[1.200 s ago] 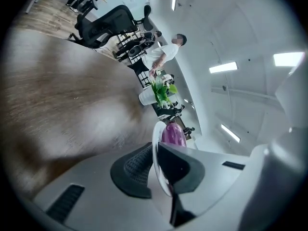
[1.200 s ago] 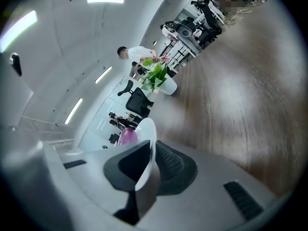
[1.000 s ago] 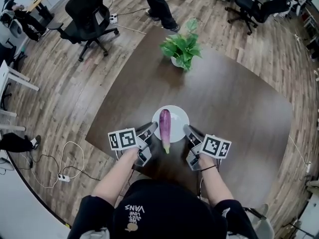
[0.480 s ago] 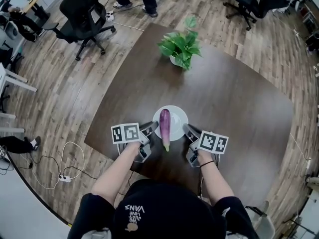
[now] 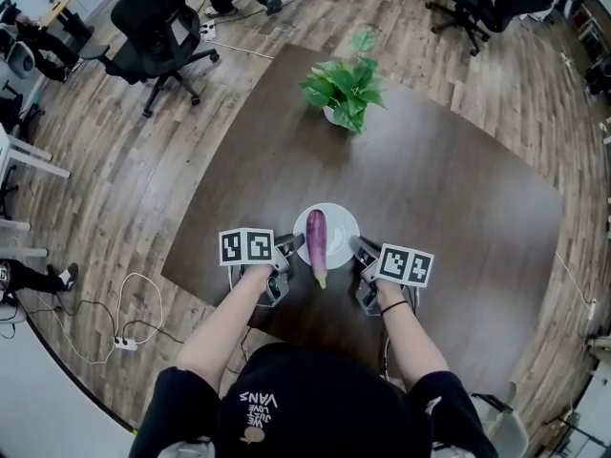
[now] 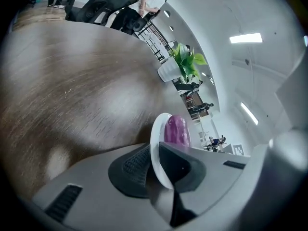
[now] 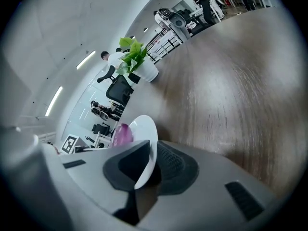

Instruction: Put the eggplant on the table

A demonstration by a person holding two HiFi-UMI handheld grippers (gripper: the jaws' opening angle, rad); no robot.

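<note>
so: eggplant (image 5: 316, 246) lies lengthwise on plate (image 5: 340, 219), midway between both grippers. left gripper (image 5: 290, 247) pinches plate's left rim, right gripper (image 5: 359, 249) pinches right rim, over table (image 5: 449, 189).

Left gripper view: the long purple eggplant (image 6: 177, 129) shows only its rounded end; the rest lies behind the round white plate (image 6: 156, 138) and a jaw of the left gripper (image 6: 156, 166). The right gripper (image 7: 149, 165) likewise covers the plate's near rim. Distant people (image 6: 214, 140) are too small to make out.
</note>
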